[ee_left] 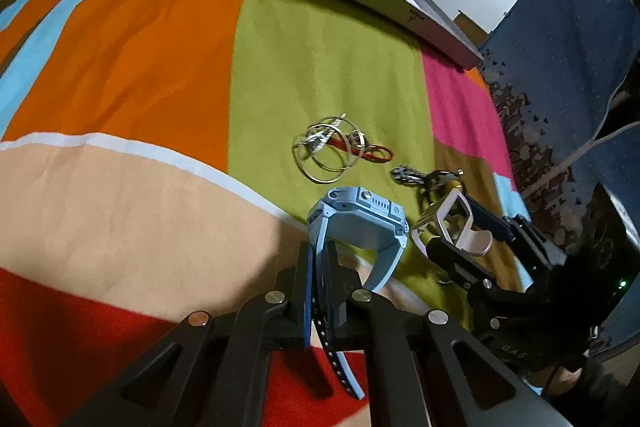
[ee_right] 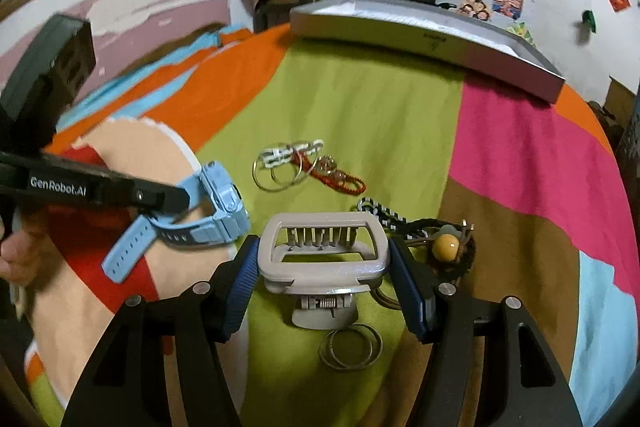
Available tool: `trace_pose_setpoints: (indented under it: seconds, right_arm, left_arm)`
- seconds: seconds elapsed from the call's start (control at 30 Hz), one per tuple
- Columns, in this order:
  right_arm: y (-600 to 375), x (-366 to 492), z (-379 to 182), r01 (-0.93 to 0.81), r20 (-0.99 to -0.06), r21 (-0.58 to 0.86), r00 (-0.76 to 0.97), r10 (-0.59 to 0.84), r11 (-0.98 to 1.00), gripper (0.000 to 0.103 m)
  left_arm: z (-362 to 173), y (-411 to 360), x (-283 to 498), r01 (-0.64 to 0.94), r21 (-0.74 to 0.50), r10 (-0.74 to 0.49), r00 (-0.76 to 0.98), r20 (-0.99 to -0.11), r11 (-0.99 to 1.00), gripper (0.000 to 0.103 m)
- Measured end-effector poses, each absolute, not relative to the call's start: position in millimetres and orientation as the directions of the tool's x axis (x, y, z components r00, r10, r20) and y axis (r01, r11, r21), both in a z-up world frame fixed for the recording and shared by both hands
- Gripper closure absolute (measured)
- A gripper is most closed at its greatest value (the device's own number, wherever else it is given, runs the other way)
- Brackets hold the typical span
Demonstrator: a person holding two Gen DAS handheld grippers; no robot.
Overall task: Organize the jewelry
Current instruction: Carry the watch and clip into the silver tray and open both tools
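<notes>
Jewelry lies scattered on a bed under a colour-block bedspread (ee_right: 360, 115), with the pile of thin silver bangles (ee_left: 326, 159) as landmark. Left gripper (ee_left: 318, 267) is clamped on the strap of a chunky pale-blue plastic wristwatch (ee_left: 360, 215), held just in front of that pile. Right gripper (ee_right: 324, 267) is closed on a beige plastic claw hair clip (ee_right: 324, 247), teeth showing, beside the watch. A red braided cord (ee_right: 340, 181) touches the bangles; a yellow-bead bracelet (ee_right: 446, 247) sits near the clip. A long grey box (ee_right: 420, 39) lies well beyond the pile.

Close wrist views (shared bedspread (ee_left: 320, 67))
</notes>
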State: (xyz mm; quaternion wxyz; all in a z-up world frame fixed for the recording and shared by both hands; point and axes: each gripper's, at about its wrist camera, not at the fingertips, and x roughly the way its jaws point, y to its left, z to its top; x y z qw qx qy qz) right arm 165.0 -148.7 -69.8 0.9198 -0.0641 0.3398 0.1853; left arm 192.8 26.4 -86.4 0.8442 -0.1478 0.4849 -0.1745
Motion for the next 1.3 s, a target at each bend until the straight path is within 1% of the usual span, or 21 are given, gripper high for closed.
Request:
trace_pose_setpoints:
  seconds: [0.23,0.37,0.57,0.7,0.8,0.87,1.0,1.13,1.3]
  right_arm:
    - [-160.7,162.2,-42.6,-0.368,-0.596,0.029,0.74,0.311,0.929,0.045]
    - [-166.8,177.0,-19.4,-0.354,-0.56,0.05,0.764,0.319,0.934,0.045]
    - [-177.3,233.0,24.6,-0.327,-0.513,0.057,0.801,0.309,0.943,0.045]
    - [-176.6,292.5,53.1,-0.305,-0.484,0.049,0.826,0.29,0.951,0.045]
    - [-172.7,334.2,65.7,-0.292,-0.478,0.044,0.834,0.276,0.955,0.045]
    - [-170.0,361.4,67.6,-0.281,-0.488,0.054,0.83,0.271,0.958,0.045]
    - [-170.3,403.1,60.5,-0.258,-0.514,0.092,0.815,0.268,0.962,0.045]
    - [-163.5,424.1,44.4,-0.249,-0.538,0.092,0.803,0.258,0.964,0.045]
    - [-158.3,435.5,26.4,-0.242,-0.559,0.086,0.791,0.248,0.966,0.045]
  left_arm:
    - [-59.7,28.4,193.8,0.138,-0.445,-0.451,0.495,-0.743,0.885,0.098]
    - [-40.1,31.7,216.1,0.118,-0.43,-0.421,0.536,-0.731,0.895,0.098]
    - [2.8,42.5,275.4,0.076,-0.441,-0.384,0.636,-0.669,0.894,0.098]
    - [33.0,42.0,327.4,0.078,-0.421,-0.35,0.7,-0.623,0.904,0.098]
    - [44.2,40.0,360.3,0.07,-0.408,-0.328,0.723,-0.608,0.91,0.098]
    - [46.4,37.1,381.7,0.063,-0.401,-0.316,0.731,-0.605,0.914,0.098]
    - [39.1,34.6,419.8,0.038,-0.388,-0.294,0.722,-0.627,0.921,0.098]
    - [24.4,32.1,440.7,0.012,-0.369,-0.272,0.7,-0.661,0.929,0.098]
    - [14.7,32.0,448.2,0.002,-0.382,-0.278,0.689,-0.669,0.924,0.097]
